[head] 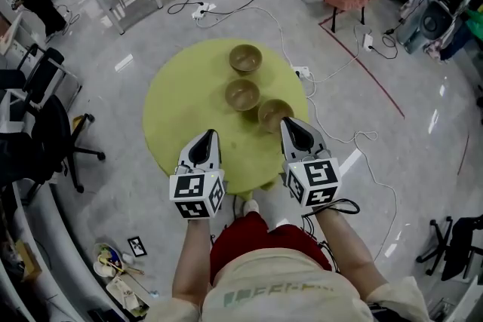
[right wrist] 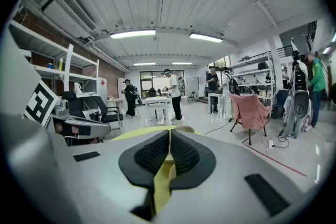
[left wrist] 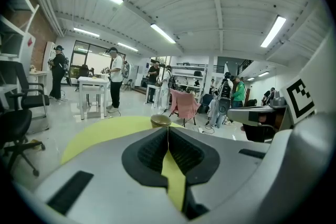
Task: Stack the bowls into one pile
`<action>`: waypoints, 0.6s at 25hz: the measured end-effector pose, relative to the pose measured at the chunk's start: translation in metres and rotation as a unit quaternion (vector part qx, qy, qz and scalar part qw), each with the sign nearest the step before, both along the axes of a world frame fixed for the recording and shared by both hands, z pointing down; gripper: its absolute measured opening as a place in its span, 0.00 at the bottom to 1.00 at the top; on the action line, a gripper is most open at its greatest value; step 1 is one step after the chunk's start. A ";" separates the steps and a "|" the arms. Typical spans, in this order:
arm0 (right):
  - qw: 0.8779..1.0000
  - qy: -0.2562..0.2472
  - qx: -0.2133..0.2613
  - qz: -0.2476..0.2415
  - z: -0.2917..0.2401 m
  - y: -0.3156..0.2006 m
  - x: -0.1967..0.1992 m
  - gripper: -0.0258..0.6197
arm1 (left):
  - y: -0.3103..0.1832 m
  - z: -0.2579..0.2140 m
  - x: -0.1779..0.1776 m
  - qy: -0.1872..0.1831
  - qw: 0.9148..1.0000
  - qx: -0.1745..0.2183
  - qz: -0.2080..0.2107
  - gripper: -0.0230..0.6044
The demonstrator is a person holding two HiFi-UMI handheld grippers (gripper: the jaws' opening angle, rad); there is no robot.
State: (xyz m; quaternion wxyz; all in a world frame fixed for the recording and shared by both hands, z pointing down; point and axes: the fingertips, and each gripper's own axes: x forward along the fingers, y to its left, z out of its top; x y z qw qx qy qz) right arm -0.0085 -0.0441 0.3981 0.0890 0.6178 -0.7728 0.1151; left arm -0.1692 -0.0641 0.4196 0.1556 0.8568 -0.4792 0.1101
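Currently the far bowl (head: 246,57), middle bowl (head: 242,94) and near bowl (head: 275,115) sit unstacked in a line on the round yellow-green table (head: 181,102). Over the table's near edge hover the left gripper (head: 210,135) and right gripper (head: 288,123), both with jaws pressed together on nothing.

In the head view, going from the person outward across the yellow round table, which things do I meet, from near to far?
left gripper and right gripper, side by side → near bowl → middle bowl → far bowl
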 end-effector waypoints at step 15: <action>0.999 0.012 -0.006 0.033 0.002 -0.005 0.021 0.10 | -0.022 0.010 0.013 -0.002 1.000 -0.006 0.019 0.07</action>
